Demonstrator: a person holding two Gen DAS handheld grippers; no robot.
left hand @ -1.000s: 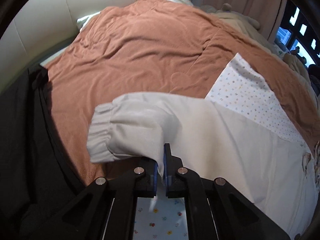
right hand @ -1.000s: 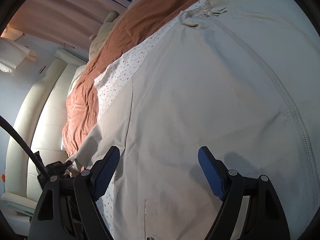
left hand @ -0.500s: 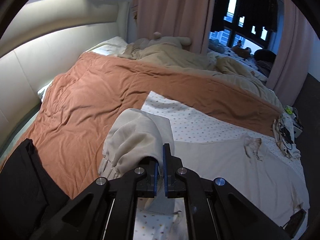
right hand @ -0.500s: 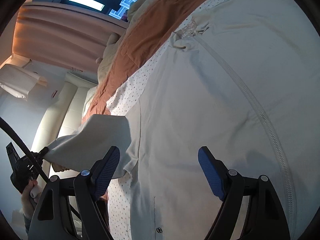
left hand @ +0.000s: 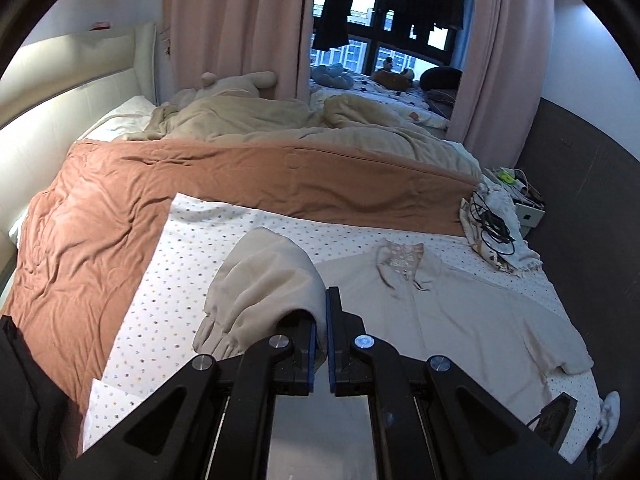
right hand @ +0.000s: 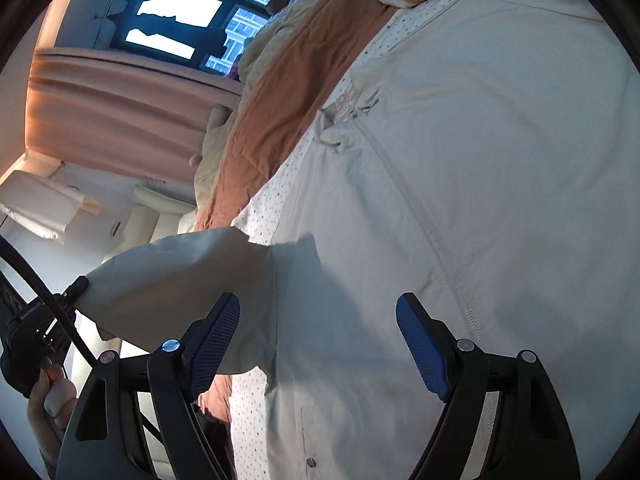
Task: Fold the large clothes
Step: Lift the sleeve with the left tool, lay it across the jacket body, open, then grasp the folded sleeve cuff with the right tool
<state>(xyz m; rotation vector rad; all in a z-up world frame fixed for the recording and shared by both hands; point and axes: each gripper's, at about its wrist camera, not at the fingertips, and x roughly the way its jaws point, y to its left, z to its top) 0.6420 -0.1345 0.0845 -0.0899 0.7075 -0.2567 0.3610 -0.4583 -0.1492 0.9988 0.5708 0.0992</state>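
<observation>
Your left gripper [left hand: 321,322] was clamped on the cuffed sleeve [left hand: 264,292] of the cream jacket [left hand: 460,320], its blue pads pressed together with the cloth pinched between them. The sleeve bulged up and over to the left of the closed jaws, its gathered cuff hanging at the lower left of them, clear of the dotted sheet [left hand: 192,264] below.

The jacket itself lay front-up on that dotted sheet, with its collar [left hand: 402,258] pointing toward the rust-brown blanket [left hand: 168,184] and its body stretching away from the collar toward you. The far sleeve [left hand: 560,344] lay flat on the sheet, on the side of the jacket away from your left gripper. Beyond the blanket a beige duvet [left hand: 280,120] was heaped, and past the collar, at the sheet's edge, a small pile of cloth with black cables [left hand: 494,226] rested.

Your right gripper [right hand: 318,344] stood wide, nothing between its blue pads, hovering low above the jacket's body. Whether it touched the cloth could not be told. The jacket's zip line [right hand: 444,248] ran from the collar down between the two fingers, nearer the right one. To the left of that zip the lifted sleeve [right hand: 180,292] hung in the air, reaching from the jacket's shoulder out to the left gripper [right hand: 74,290], with your left hand [right hand: 50,404] gripping the handle lower down.
</observation>
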